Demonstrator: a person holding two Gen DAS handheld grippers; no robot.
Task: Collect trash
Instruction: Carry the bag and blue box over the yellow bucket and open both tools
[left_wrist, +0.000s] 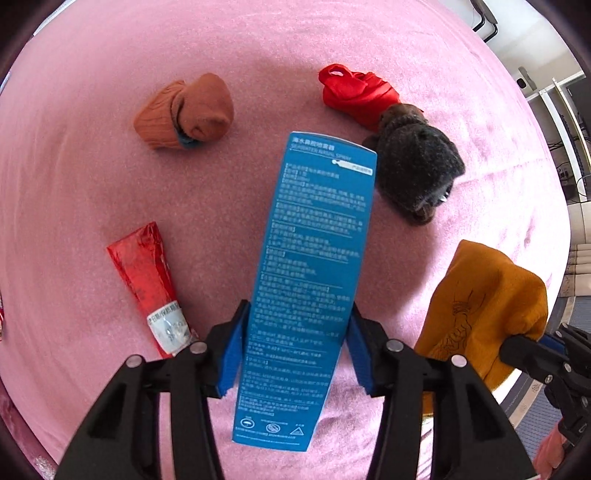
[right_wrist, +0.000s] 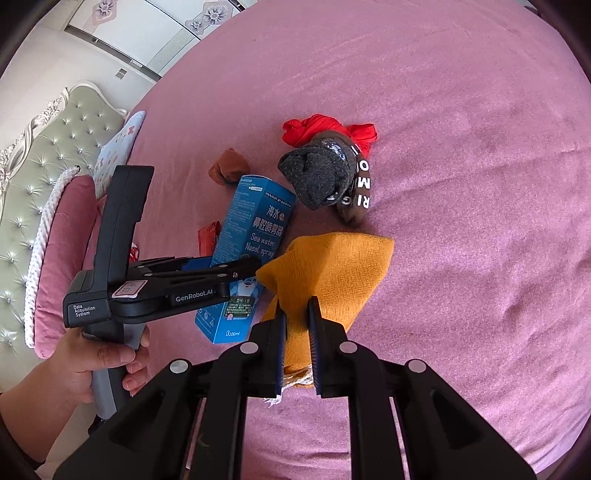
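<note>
Two grips working over the pink bedspread (left_wrist: 110, 74): left gripper (left_wrist: 297, 347) clamping the tall blue cardboard nasal-spray box (left_wrist: 314, 258) squarely at mid-height, right gripper (right_wrist: 297, 347) pinching the mustard-yellow cloth (right_wrist: 332, 273), keeping both pinches firm while lifting

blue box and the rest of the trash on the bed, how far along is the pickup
Nothing looks binned yet; no bin is in view. In hand: the left gripper has its jaws on the blue nasal spray box, and the right gripper is shut on an orange cloth. Left on the pink bedspread: the red tube. The rolled socks, the red cloth and the dark sock also remain.
</note>
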